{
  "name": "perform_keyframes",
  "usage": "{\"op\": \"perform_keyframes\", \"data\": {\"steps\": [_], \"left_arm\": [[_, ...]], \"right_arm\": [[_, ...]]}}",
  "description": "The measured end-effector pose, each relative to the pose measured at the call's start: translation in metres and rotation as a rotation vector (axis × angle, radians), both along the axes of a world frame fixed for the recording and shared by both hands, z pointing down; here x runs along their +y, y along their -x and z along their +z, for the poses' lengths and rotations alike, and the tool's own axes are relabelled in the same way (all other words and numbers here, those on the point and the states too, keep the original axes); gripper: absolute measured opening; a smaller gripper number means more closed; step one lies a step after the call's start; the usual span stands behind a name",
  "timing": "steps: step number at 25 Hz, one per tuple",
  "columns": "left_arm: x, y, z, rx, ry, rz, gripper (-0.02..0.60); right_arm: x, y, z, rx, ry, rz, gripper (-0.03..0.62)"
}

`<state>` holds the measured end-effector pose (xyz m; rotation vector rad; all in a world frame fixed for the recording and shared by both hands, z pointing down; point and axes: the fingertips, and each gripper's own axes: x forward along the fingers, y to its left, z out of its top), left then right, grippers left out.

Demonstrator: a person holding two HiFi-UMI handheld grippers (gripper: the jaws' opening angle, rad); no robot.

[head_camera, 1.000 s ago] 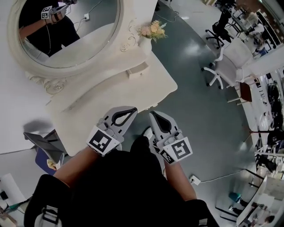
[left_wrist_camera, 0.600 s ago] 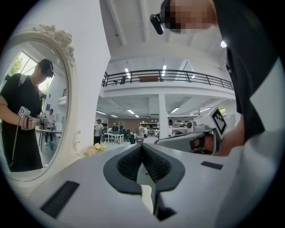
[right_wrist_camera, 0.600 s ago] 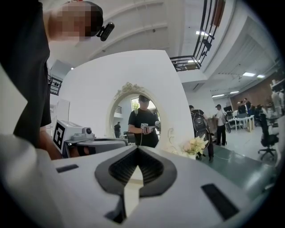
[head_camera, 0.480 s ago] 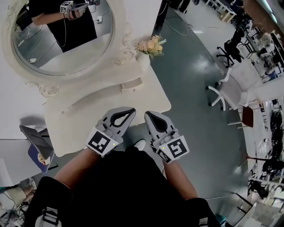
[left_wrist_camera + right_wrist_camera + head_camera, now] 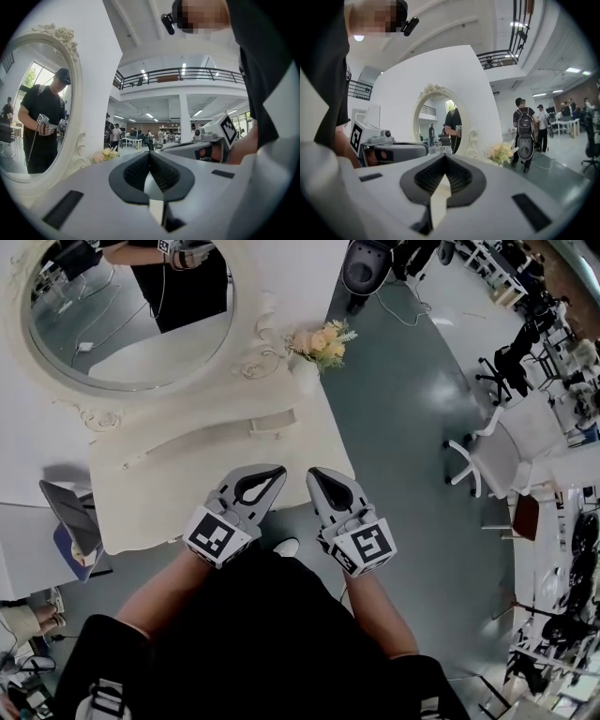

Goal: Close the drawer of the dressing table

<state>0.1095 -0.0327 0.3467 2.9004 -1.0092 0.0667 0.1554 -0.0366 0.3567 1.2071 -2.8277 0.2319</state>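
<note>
Head view: cream bench (image 5: 206,498) under an oval mirror (image 5: 131,324). A small drawer (image 5: 272,422) juts out of the raised back tier, near the flowers (image 5: 323,341). Left gripper (image 5: 275,472) and right gripper (image 5: 315,474) hover side by side at the bench's near edge, well apart from the drawer. Drawer is probably light, stiff and free-sliding; push flat on its front face, no grasp needed. Left gripper view: jaws together, nothing between them. Right gripper view: jaws together, empty; drawer not made out here.
</note>
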Motion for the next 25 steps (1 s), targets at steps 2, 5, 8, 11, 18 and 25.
{"op": "perform_keyframes", "data": {"steps": [2, 5, 8, 11, 18, 25], "left_arm": [[-0.007, 0.002, 0.010, -0.005, 0.010, -0.014, -0.006], [-0.019, 0.009, 0.020, -0.007, 0.007, -0.038, -0.006], [-0.037, 0.015, 0.028, -0.017, -0.013, -0.061, -0.006], [-0.052, 0.021, 0.037, -0.001, 0.001, -0.062, -0.006], [-0.079, 0.027, 0.064, -0.008, -0.001, -0.007, -0.006], [-0.102, 0.040, 0.087, -0.022, 0.023, 0.011, -0.006]], "right_arm": [[-0.009, -0.001, 0.009, 0.013, 0.006, 0.000, 0.002], [-0.024, 0.001, 0.026, 0.023, 0.028, -0.013, 0.002], [-0.041, 0.006, 0.044, 0.037, 0.053, -0.017, 0.003], [-0.056, 0.013, 0.059, 0.058, 0.080, -0.016, 0.003], [-0.088, 0.028, 0.104, 0.101, 0.160, -0.014, 0.003], [-0.116, 0.039, 0.129, 0.102, 0.198, 0.033, 0.005]]}}
